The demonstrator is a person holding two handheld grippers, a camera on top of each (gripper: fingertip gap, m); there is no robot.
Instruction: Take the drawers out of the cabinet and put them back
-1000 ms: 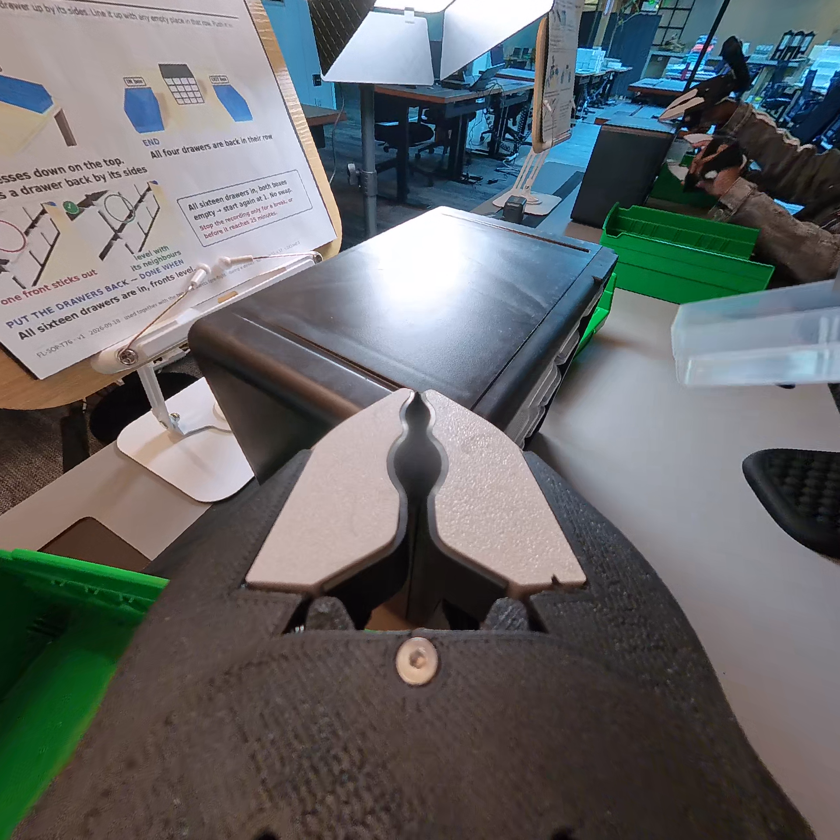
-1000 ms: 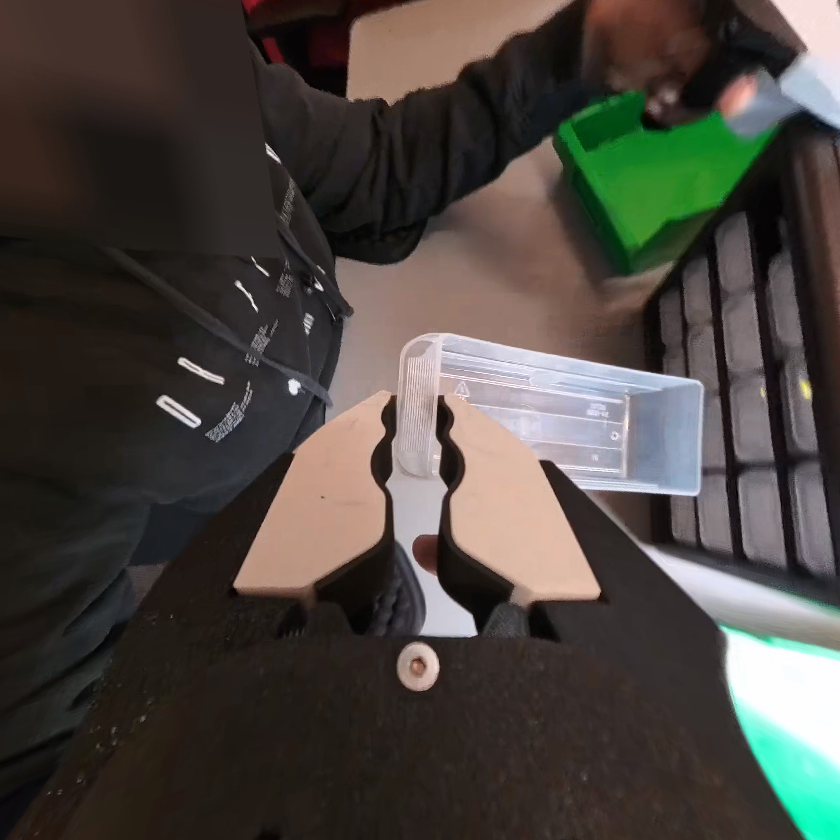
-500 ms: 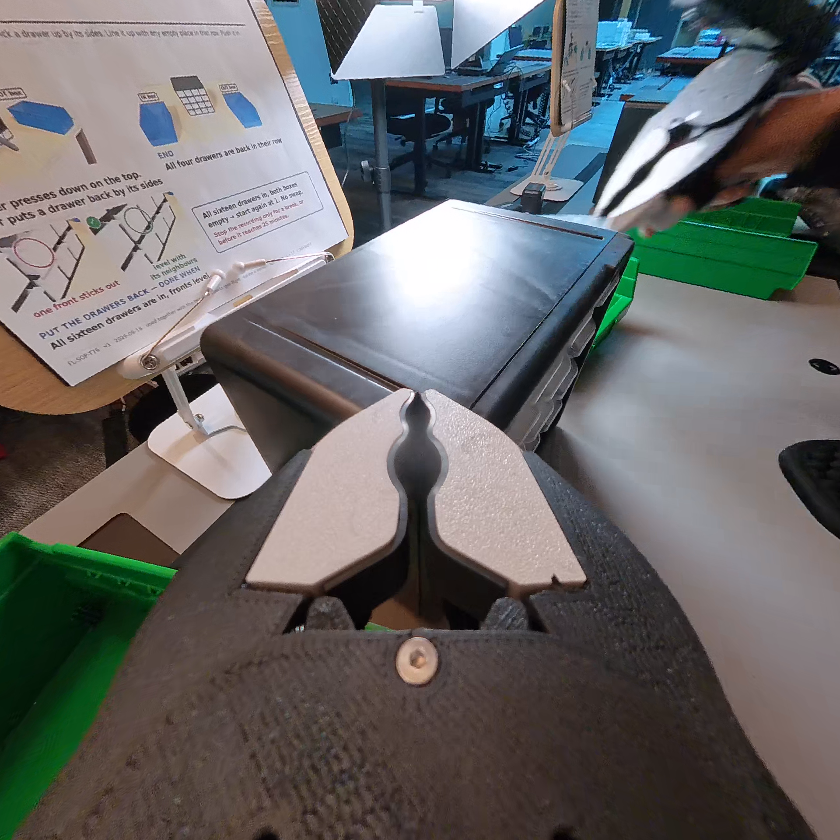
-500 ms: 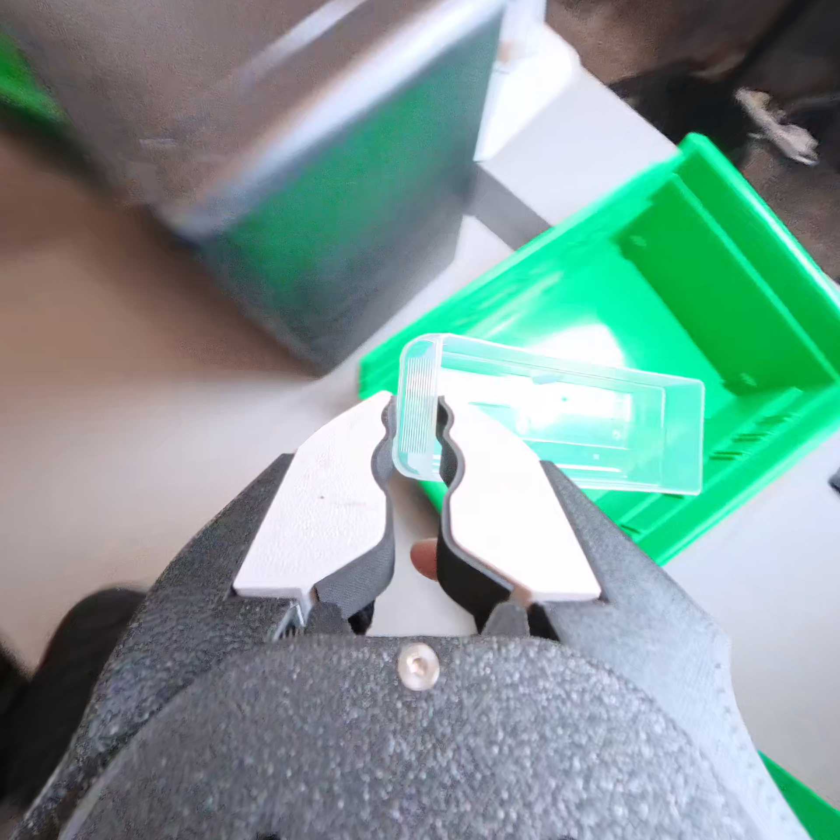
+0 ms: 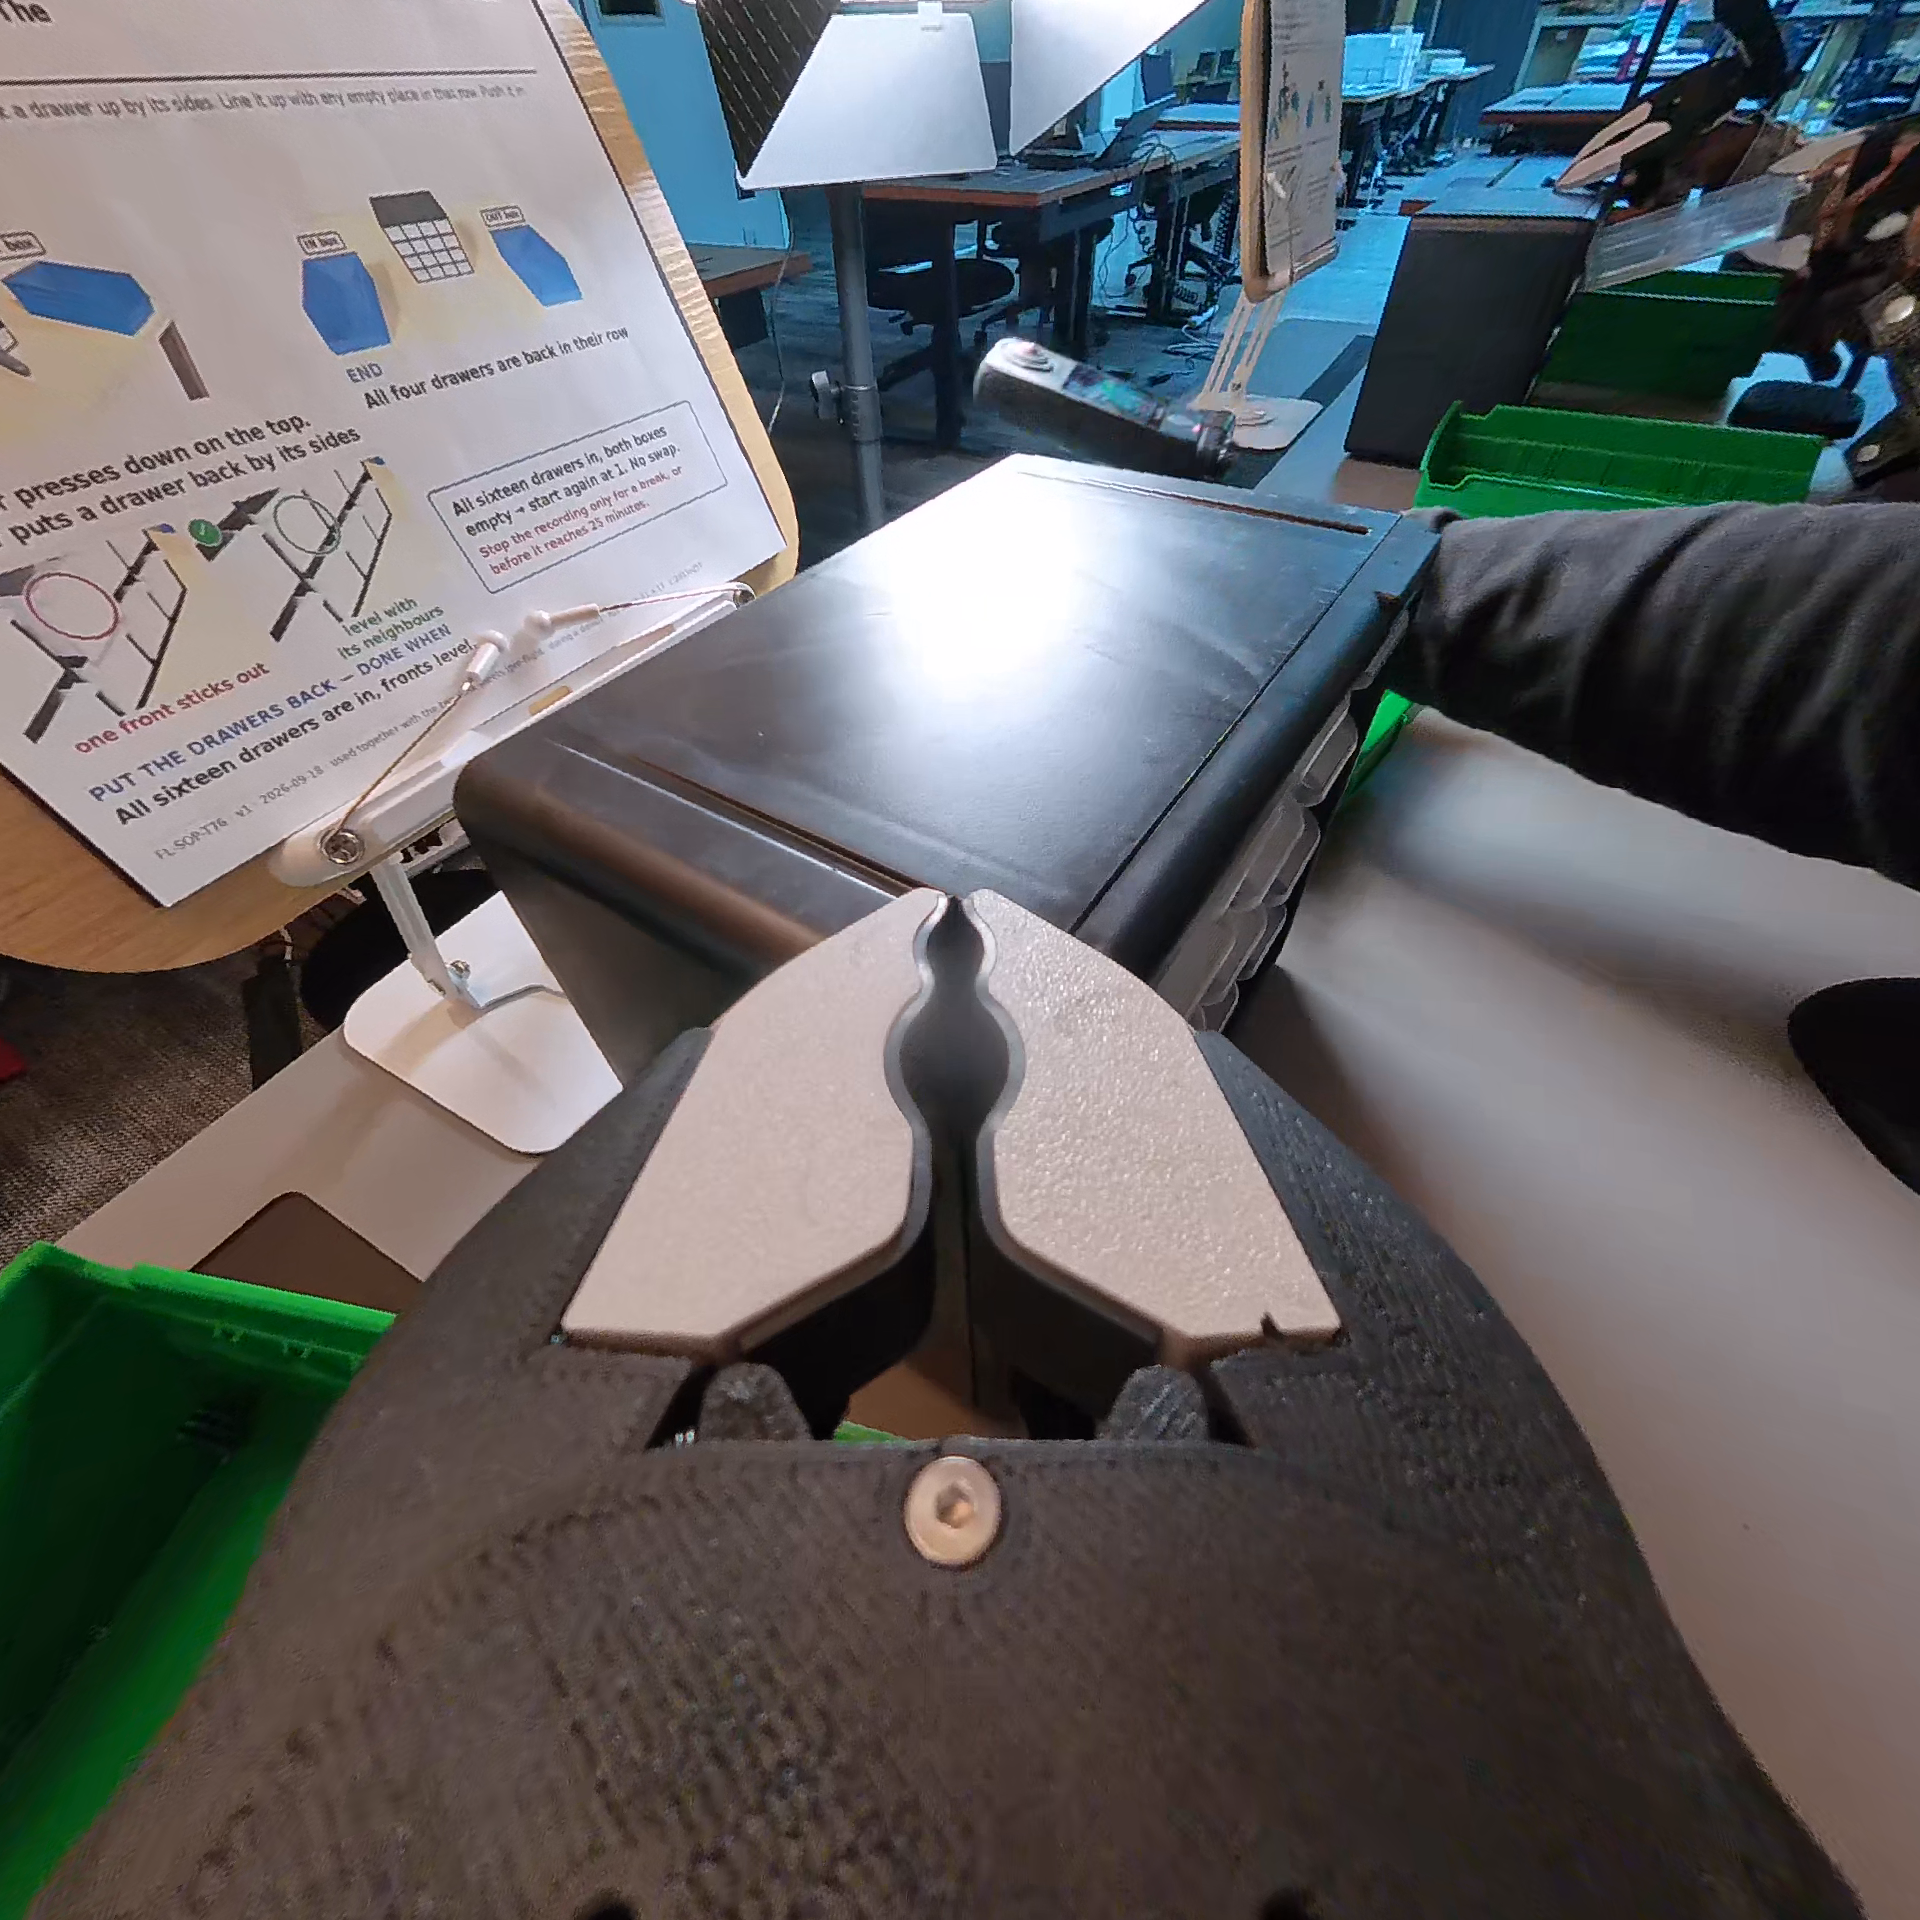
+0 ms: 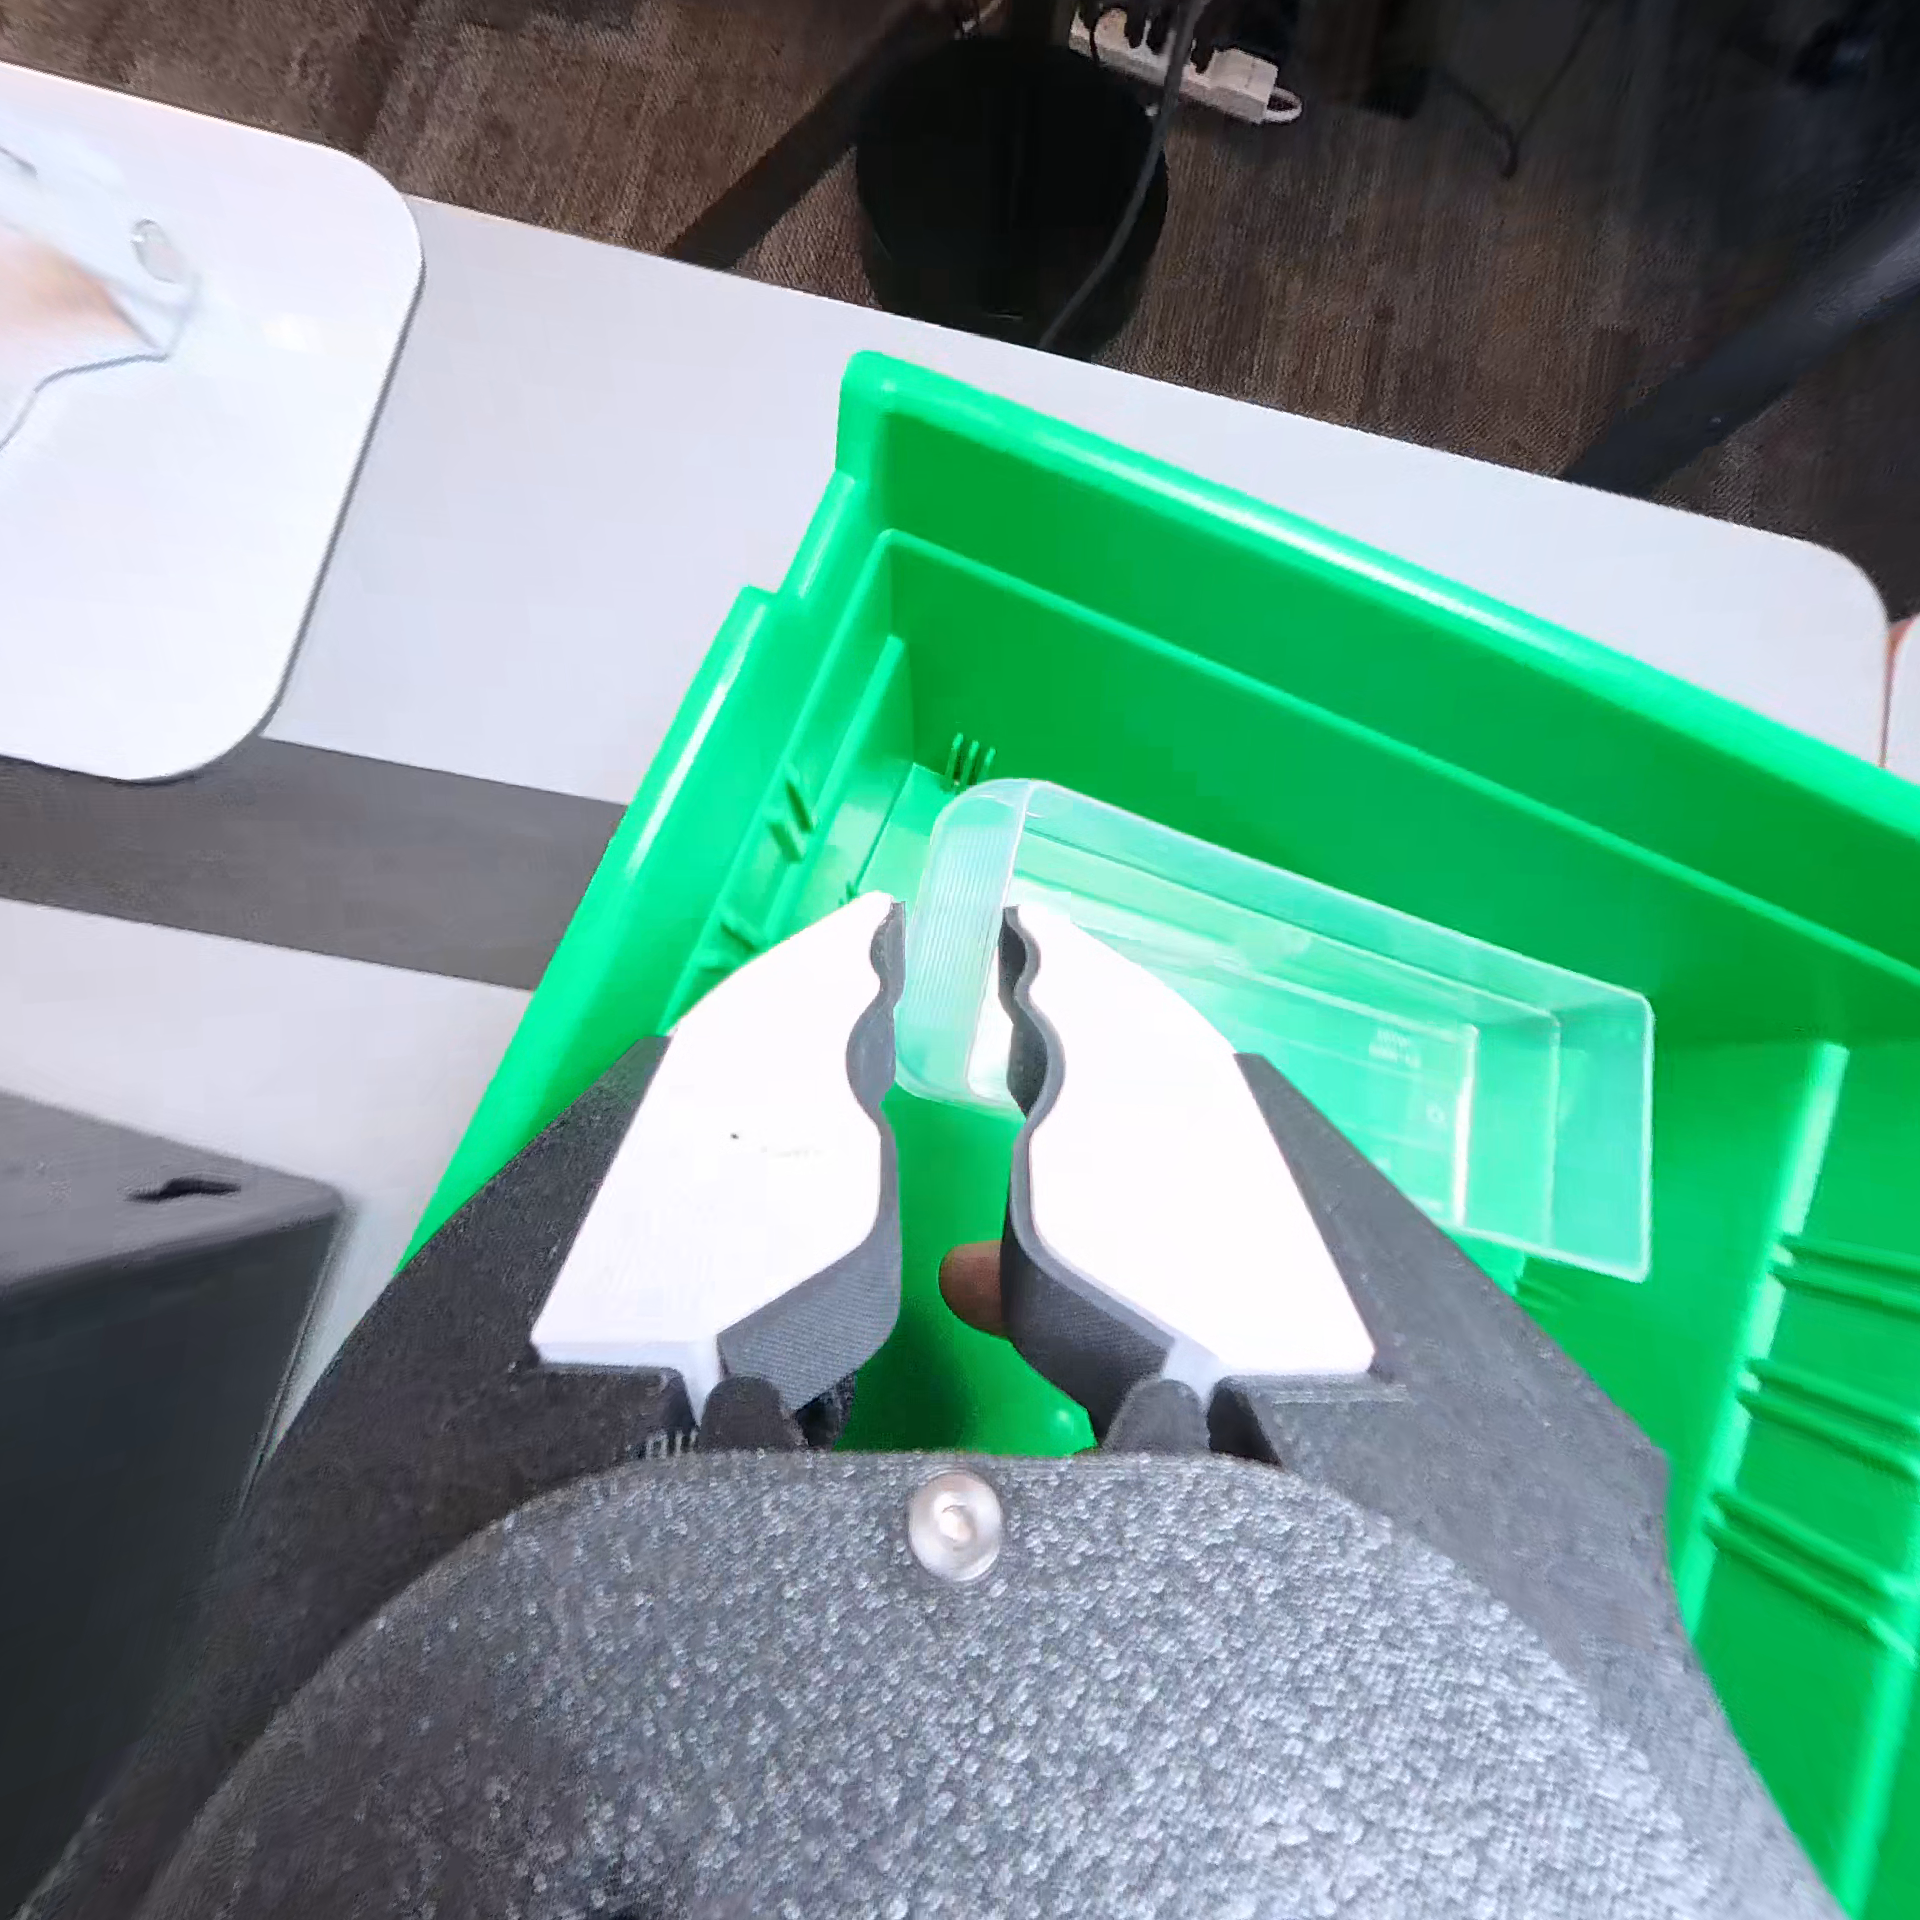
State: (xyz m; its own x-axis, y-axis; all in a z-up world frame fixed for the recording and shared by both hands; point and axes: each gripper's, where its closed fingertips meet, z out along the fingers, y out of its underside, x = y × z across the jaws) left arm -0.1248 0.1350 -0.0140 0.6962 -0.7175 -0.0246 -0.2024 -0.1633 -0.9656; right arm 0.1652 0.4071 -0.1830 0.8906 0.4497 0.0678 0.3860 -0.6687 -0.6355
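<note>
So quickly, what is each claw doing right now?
Left gripper: closed, holding nothing.
Right gripper: around the clear drawer handle over the green bin; grip cannot be told.

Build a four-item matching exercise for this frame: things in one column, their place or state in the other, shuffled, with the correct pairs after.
Things:
1. left gripper
2. right gripper
3. clear drawer
4. black cabinet

Places or states:
A. over the inside of the green bin
B. shut with nothing between its fingers
C. gripping the drawer's front end
D. standing on the table beside the sign stand

Pairs: 1-B, 2-C, 3-A, 4-D
</note>
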